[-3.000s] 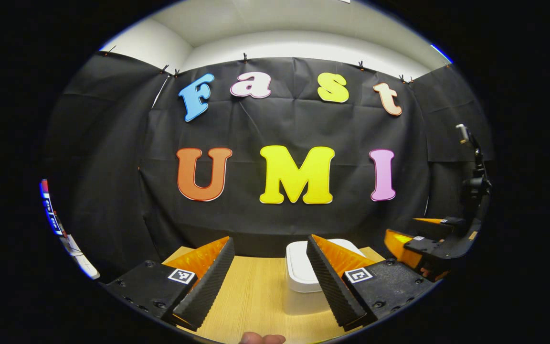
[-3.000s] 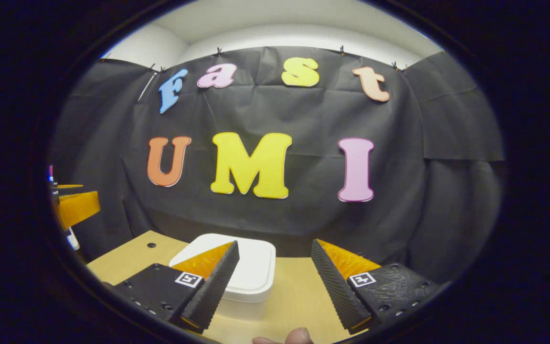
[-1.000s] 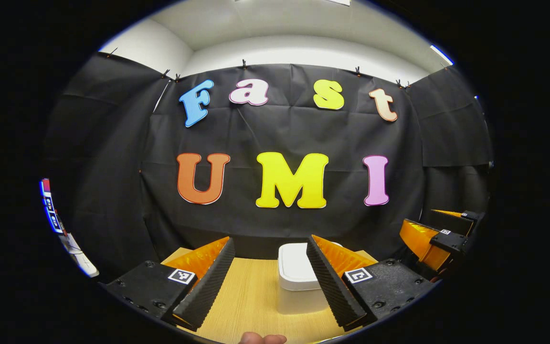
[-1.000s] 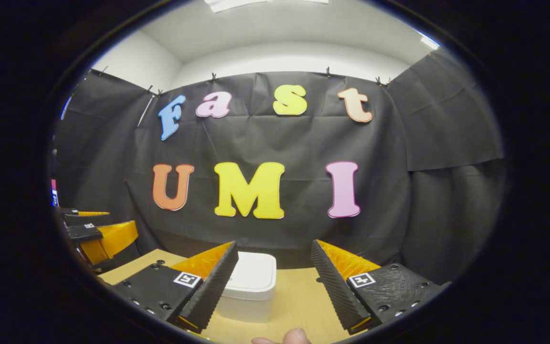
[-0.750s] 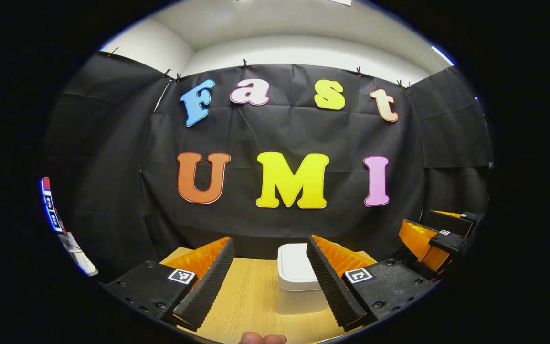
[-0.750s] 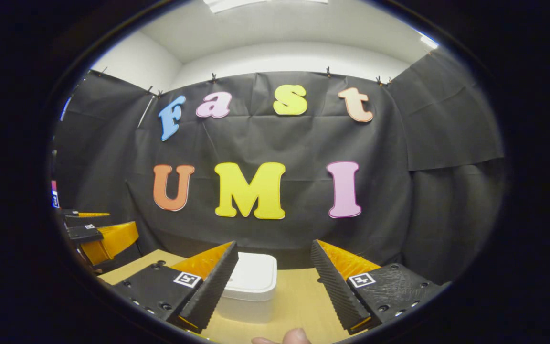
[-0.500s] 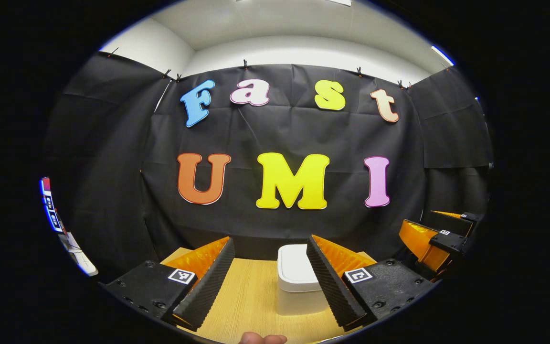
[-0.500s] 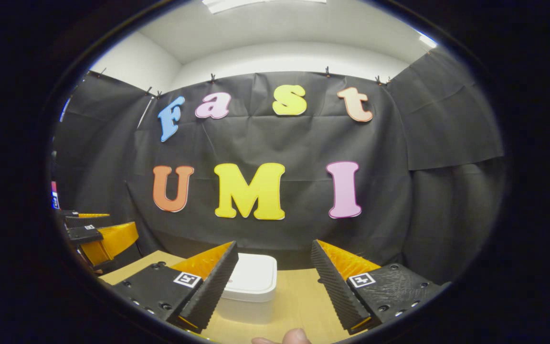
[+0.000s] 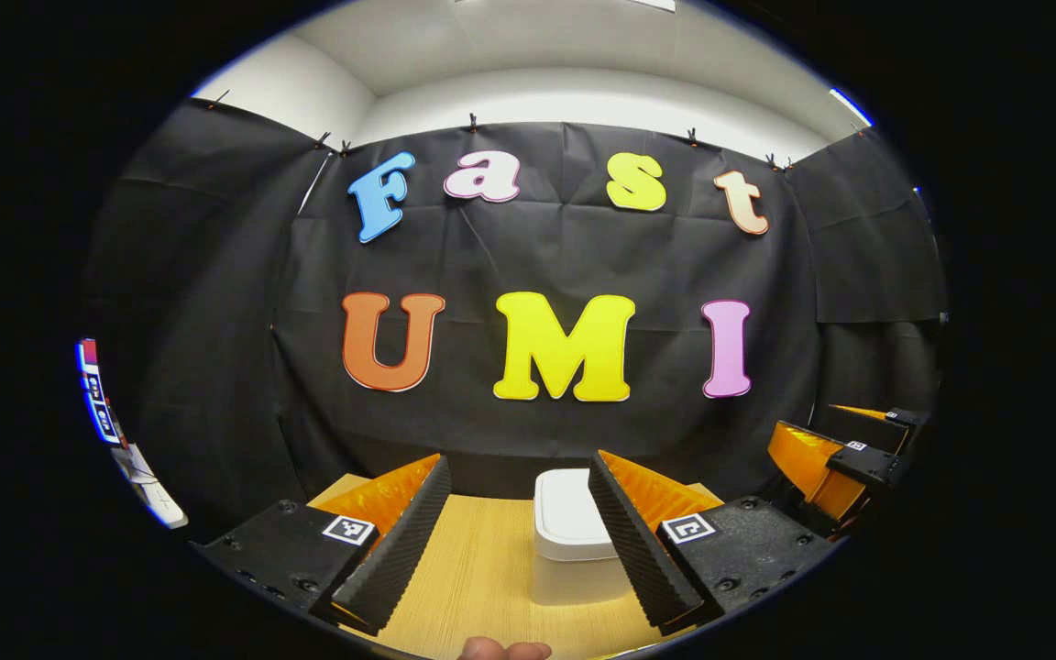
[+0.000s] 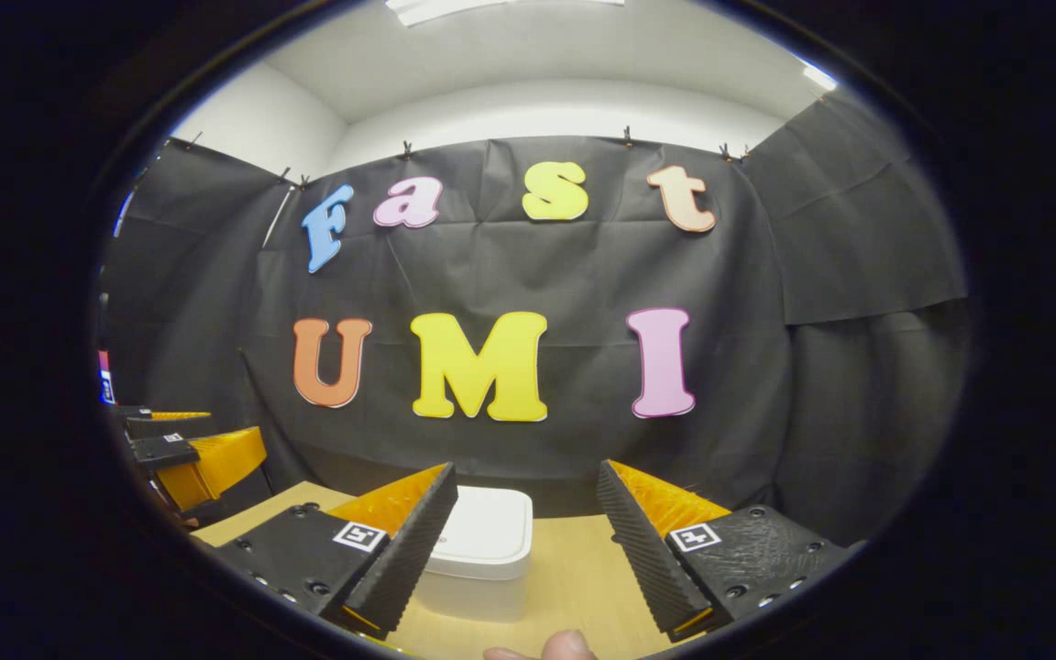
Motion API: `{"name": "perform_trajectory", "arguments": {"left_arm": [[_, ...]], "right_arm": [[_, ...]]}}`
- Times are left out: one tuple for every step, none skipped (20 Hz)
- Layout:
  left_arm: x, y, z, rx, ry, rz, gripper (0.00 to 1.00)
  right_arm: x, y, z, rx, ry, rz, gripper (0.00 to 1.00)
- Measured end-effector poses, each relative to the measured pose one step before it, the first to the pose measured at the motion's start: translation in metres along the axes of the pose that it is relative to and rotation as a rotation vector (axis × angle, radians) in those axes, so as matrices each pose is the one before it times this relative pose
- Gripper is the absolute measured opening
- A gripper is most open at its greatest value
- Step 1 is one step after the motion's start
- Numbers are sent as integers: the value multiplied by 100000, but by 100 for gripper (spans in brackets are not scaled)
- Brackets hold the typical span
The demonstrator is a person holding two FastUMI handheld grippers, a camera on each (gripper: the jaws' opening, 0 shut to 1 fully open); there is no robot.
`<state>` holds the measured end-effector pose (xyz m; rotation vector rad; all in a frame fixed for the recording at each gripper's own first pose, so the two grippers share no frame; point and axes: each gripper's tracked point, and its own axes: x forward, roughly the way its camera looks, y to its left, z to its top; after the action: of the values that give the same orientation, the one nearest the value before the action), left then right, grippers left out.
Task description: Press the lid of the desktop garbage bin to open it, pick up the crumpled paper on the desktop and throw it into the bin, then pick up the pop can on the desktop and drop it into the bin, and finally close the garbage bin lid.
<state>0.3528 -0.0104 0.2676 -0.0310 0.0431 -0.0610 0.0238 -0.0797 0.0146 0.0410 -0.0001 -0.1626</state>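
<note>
A white desktop garbage bin stands on the wooden desk with its lid down. In the left gripper view my left gripper is open, held back from the bin, and its right finger covers the bin's right part. In the right gripper view the same bin sits ahead, partly behind the left finger of my open right gripper. Nothing lies between either pair of fingers. The right gripper shows at the far right of the left gripper view, and the left gripper at the far left of the right gripper view.
The black cloth wall hangs close behind the desk's far edge. A fingertip shows at the bottom of the left gripper view, and another fingertip at the bottom of the right gripper view. Bare desk lies right of the bin.
Since three seconds ago both grippers have drawn back from the bin, which looks smaller now. Over the last second hardly anything has moved.
</note>
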Motion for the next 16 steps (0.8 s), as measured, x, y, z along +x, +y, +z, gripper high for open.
{"name": "perform_trajectory", "arguments": {"left_arm": [[-5, 76, -10, -49, -95, 2, 98], [-22, 64, -12, -33, -9, 84, 98], [76, 57, -21, 14, 94, 69, 98], [-4, -58, -9, -33, 11, 2, 98], [0, 52, -47, -6, -9, 123, 98], [69, -49, 98, -41, -123, -16, 98], [-161, 125, 34, 4, -59, 262, 98], [-23, 36, 21, -20, -34, 181, 98], [40, -46, -5, -68, 30, 130, 98], [-33, 19, 1, -6, -36, 108, 98], [-100, 1, 115, -32, 54, 97, 98], [31, -43, -23, -191, -60, 138, 98], [113, -26, -79, -117, 185, -48, 98], [-14, -79, -42, 184, 265, -46, 98], [62, -77, 55, 313, 6, 77, 98], [71, 56, -95, 191, 83, 229, 98]], "right_arm": [[-19, -25, -81, 8, 198, -8, 96], [-45, 23, -10, -25, 71, 134, 96], [25, 55, -44, -23, 197, 102, 96], [23, 56, -98, 102, 138, 148, 96], [-43, 3, 86, 202, 151, 60, 96], [57, 79, -10, 118, -101, 63, 96], [0, -24, 30, 34, -90, -3, 96], [29, 28, 28, 54, -121, 162, 96], [-15, 68, 72, 60, 48, 80, 96], [-79, 23, -66, 36, 141, 262, 96], [-29, 43, 41, 4, 206, 198, 96], [-25, 75, -56, -149, -41, 303, 96], [13, -13, -10, -141, -136, 11, 96], [-32, -71, -54, 132, -46, 182, 96], [26, 6, -66, 293, 462, 171, 97], [28, 6, -224, 343, 372, 209, 96]]}}
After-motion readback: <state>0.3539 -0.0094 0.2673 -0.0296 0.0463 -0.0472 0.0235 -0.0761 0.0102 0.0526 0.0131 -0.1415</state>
